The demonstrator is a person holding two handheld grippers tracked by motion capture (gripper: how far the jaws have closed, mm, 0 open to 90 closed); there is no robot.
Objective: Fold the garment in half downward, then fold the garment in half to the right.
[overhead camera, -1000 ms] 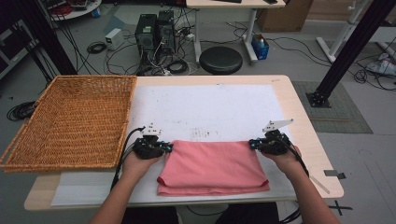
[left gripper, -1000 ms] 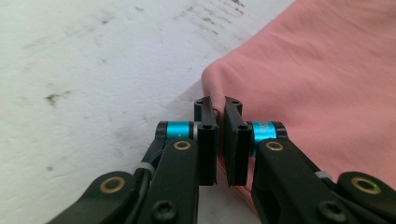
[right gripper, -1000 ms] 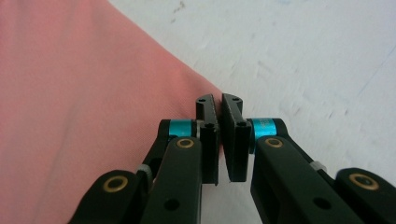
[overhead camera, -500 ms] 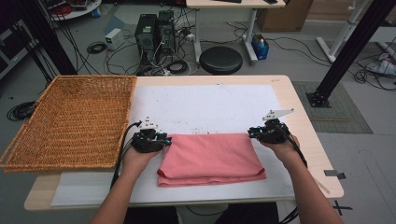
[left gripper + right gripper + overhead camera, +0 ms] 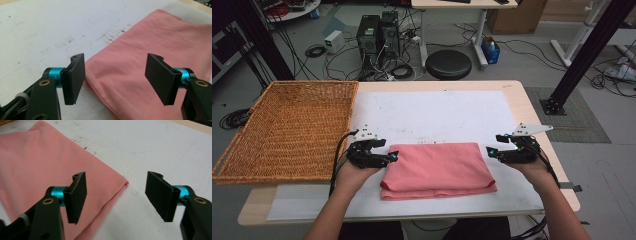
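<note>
The pink cloth (image 5: 437,170) lies folded into a flat rectangle on the white mat (image 5: 432,112), near the table's front edge, between the two grippers. The fold looks done: the layers sit stacked, with the doubled edge toward the person. Judging by the scene, what may remain is another fold or a move into the basket (image 5: 287,127), which stands empty at the left.

The left gripper (image 5: 387,159) hangs just over the cloth's left edge; its jaws have just been opening and stand wide apart, nothing pinched, with the cloth's corner (image 5: 100,85) lying below them. The right gripper (image 5: 492,152) hangs just off the right edge, its jaws likewise just opened and empty, the cloth's corner (image 5: 122,183) beneath.

The far half of the mat is bare, giving free room forward. The basket's wall is close to the left hand (image 5: 354,172); the table's right edge is near the right hand (image 5: 532,170).
</note>
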